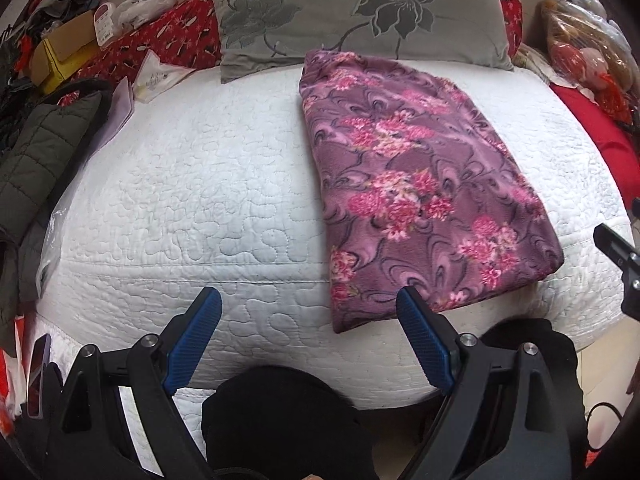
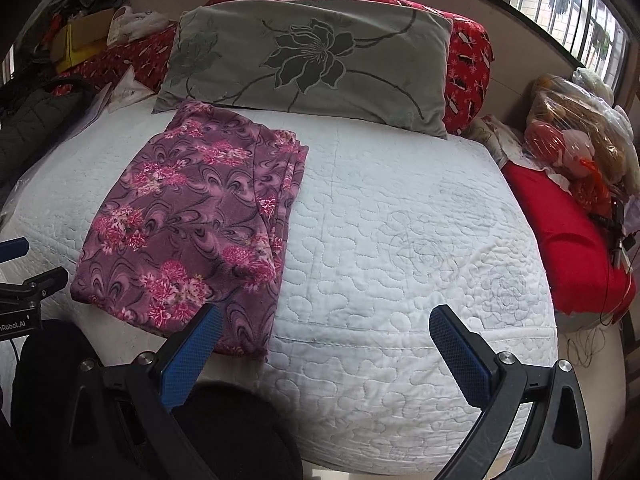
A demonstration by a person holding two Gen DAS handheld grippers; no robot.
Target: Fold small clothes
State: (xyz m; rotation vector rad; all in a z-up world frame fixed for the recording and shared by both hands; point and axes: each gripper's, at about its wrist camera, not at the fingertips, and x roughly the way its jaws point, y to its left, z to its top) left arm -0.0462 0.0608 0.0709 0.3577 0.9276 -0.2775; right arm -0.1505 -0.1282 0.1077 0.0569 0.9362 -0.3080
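Observation:
A purple garment with pink flowers lies folded into a flat rectangle on the white quilted bed, its far end near the grey pillow. In the right wrist view the same folded garment lies left of centre on the quilted bed. My left gripper hangs open above the bed's near edge, its right finger just short of the garment's near corner, nothing between the blue pads. My right gripper is open too, its left finger over the garment's near right corner, apart from it.
A grey flowered pillow and a red patterned bolster lie at the head. A dark padded jacket and boxes crowd the left side; a red cushion and plastic bags sit right. The person's dark-clad knees press against the near edge.

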